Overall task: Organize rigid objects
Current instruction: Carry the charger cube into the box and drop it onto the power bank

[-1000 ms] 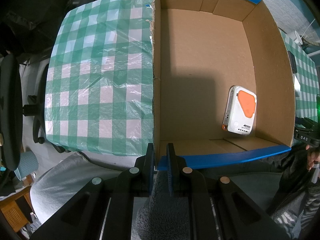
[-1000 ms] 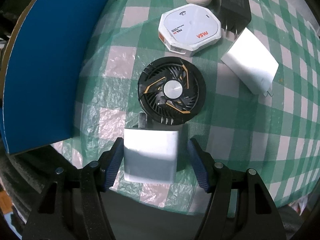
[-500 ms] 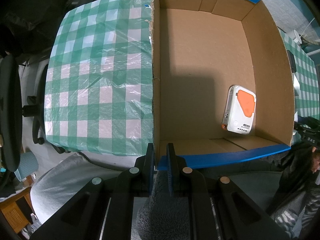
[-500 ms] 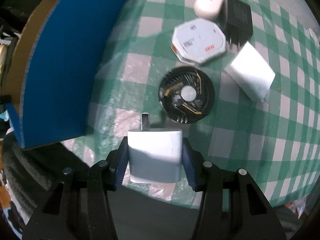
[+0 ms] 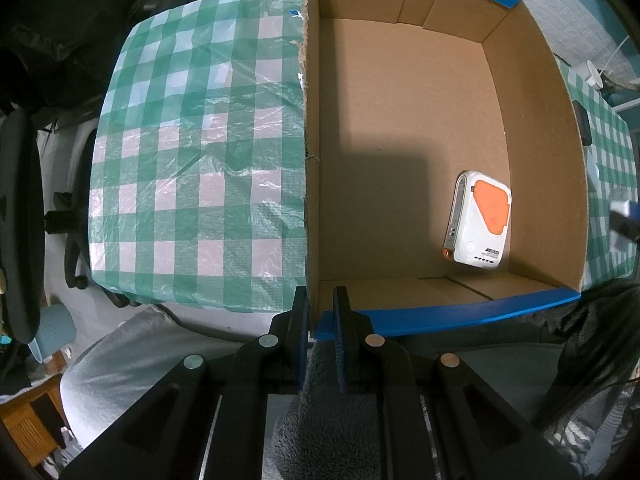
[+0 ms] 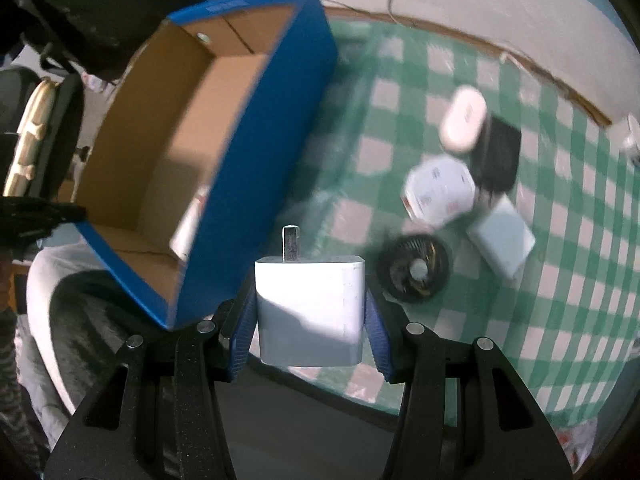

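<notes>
1. The left gripper (image 5: 322, 312) is pinched shut on the near wall of the box (image 5: 440, 316), at its 6 o'clock corner.
2. A white-orange device (image 5: 478, 220) lies inside, near the right wall.
3. The right gripper (image 6: 310, 312) has just been closing and clamps the charger (image 6: 310, 308), prong at 12 o'clock.
4. The box opening lies at 10 o'clock from it; the blue wall stands between.
5. The fan (image 6: 414, 268) and other items lie at 2 o'clock.

The left wrist view looks straight down from close above the box (image 5: 400, 152) at the worktop's (image 5: 192, 168) near edge, its fingers (image 5: 340, 320) at the box's near corner. The right wrist view looks steeply down from higher, blurred, probably over that near edge. Both share the box and checked worktop.
</notes>
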`<state>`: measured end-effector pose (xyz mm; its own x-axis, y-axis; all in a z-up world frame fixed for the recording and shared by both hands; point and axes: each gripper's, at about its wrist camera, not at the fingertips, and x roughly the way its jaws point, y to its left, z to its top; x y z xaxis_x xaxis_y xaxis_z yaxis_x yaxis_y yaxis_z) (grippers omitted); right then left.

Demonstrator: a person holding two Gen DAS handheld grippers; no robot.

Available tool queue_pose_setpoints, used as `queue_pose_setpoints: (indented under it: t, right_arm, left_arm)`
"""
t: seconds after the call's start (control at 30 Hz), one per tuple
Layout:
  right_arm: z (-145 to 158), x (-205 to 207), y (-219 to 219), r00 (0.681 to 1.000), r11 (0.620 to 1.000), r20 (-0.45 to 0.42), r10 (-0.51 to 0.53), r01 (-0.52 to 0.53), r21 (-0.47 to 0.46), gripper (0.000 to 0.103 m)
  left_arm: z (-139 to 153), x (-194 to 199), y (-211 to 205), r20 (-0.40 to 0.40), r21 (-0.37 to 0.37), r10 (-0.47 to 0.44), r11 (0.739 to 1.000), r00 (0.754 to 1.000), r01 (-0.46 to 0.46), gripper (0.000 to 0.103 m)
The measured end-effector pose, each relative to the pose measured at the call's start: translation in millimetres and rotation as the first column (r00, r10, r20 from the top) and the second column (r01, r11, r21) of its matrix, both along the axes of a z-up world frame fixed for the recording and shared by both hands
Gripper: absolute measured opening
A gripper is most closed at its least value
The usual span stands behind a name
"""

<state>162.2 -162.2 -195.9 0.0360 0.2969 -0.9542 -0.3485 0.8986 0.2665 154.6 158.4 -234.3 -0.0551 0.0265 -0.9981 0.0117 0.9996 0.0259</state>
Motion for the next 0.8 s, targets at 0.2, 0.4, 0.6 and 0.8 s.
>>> queue_pose_setpoints:
  t: [0.2, 0.4, 0.6, 0.8]
  right_arm:
    - [23, 17, 26, 0.997, 0.998, 0.049, 0.056, -0.056, 0.013, 0.050]
    - [36, 22, 60, 0.991, 0.994, 0.075, 0.107, -0.110, 0.027, 0.050]
    - [31, 24, 90, 0.987, 0.988, 0.064, 0.149, -0.152, 0.033, 0.050]
    - [18, 23, 109, 0.983, 0.983, 0.047, 0.180, -0.181, 0.019, 0.050]
  left_arm:
    - [1, 0, 1, 0.002, -0.003, -0.001, 1.000, 1.000, 0.001, 0.011]
    - [3, -1, 1, 0.004, -0.001, -0.002, 1.000, 1.000, 0.002, 0.011]
    - [3, -1, 0, 0.005, -0.006, -0.002, 1.000, 1.000, 0.002, 0.011]
    - [3, -1, 1, 0.006, -0.008, -0.001, 1.000, 1.000, 0.002, 0.011]
